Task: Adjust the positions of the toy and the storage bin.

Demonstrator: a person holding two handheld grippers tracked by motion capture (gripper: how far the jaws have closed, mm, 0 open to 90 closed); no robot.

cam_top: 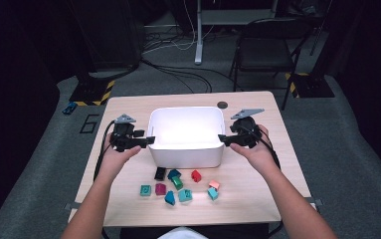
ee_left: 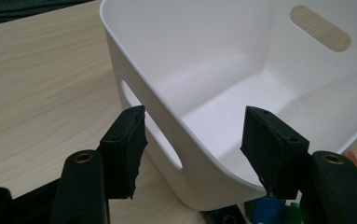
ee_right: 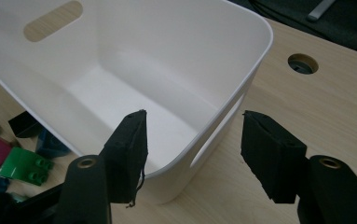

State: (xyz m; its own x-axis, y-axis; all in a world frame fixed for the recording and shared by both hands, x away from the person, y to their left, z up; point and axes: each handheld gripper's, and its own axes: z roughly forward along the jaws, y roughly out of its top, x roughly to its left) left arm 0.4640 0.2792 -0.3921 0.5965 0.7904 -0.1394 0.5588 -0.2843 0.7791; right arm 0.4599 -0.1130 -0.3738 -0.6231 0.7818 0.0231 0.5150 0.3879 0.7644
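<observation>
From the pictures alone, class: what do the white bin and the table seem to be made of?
White bin: probably moulded plastic, smooth and slightly glossy, with rounded corners and cut-out handle slots. Table: pale wood-grain surface, matt; likely laminate over board, though solid wood can't be ruled out.

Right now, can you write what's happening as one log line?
left gripper: open, jaws astride white bin wall | right gripper: open, astride opposite wall | bin: empty | toy blocks: on table
</observation>
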